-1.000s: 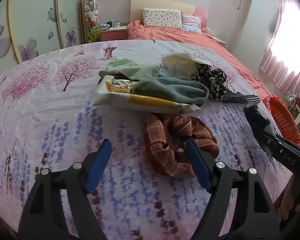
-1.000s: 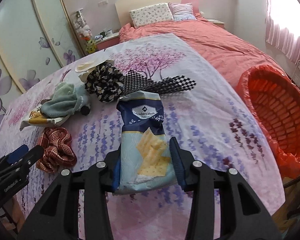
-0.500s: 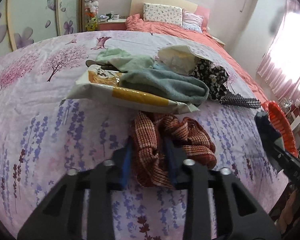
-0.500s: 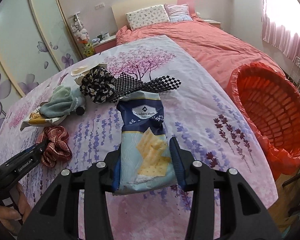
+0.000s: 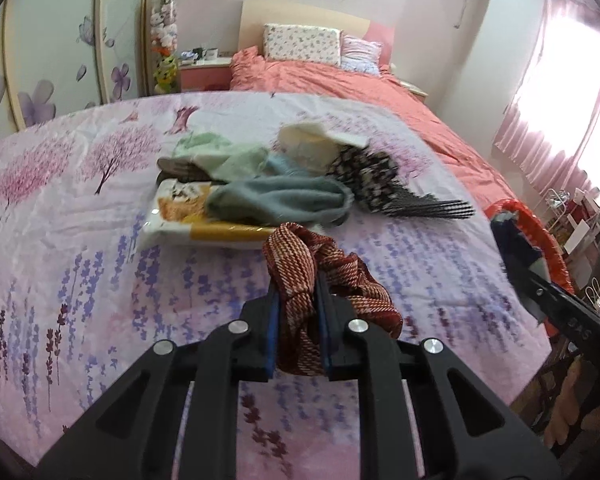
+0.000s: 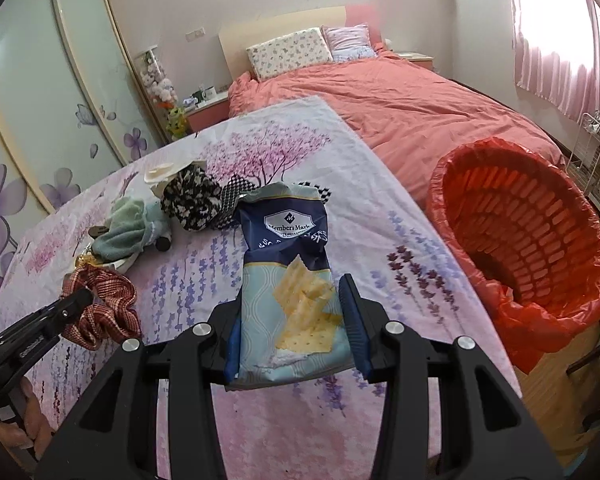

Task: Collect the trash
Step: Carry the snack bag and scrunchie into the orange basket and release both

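We note the right gripper [image 6: 290, 316] clamped on an upright cracker bag [image 6: 290, 272] above the floral cloth [image 6: 380, 208], the red-lined basket [image 6: 520, 240] to its right, and the left gripper [image 6: 74, 304] pinching a red scrunchie [image 6: 108, 300].

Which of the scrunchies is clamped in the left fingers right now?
The red plaid scrunchie, pinched in the left gripper and lifted. The black-and-white floral scrunchie lies untouched in the pile beside the teal cloth.

Our left gripper [image 5: 296, 300] pinches the red scrunchie [image 5: 332, 276]; our right gripper [image 6: 292, 312] clamps the cracker bag [image 6: 290, 276], both raised.
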Motion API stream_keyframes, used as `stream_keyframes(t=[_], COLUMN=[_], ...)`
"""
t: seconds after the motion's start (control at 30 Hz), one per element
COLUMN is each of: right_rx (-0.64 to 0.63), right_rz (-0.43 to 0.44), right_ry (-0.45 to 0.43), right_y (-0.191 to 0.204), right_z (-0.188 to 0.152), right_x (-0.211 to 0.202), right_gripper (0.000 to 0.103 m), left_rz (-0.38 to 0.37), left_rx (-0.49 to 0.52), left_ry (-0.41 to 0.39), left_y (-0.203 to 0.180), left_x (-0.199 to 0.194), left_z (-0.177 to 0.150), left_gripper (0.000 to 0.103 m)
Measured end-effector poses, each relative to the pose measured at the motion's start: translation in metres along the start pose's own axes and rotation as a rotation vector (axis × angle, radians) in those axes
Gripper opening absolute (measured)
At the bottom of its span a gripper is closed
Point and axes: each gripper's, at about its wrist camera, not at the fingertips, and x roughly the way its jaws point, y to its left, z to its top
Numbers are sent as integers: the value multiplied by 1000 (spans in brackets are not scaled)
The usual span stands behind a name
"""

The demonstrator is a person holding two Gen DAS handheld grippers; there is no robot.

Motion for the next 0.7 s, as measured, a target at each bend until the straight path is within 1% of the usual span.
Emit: stream_keyframes(t=[0.27,0.5,0.7], right_rx=[23,49,71], right_rz=[-2,-10,-25], right_ry=[-34,-68,-107], right_y=[-16,-32,-46], right_z=[3,9,13], right_x=[-15,-26,-37], right_gripper=[43,43,43], left_rz=[-45,-55,-79], left_rx=[48,101,146], left_ry=[-37,-64,-84], left_y=[-32,-60,-84], left_x=[-17,-25,-26], left_z=[10,18,27], left_gripper=[17,17,17])
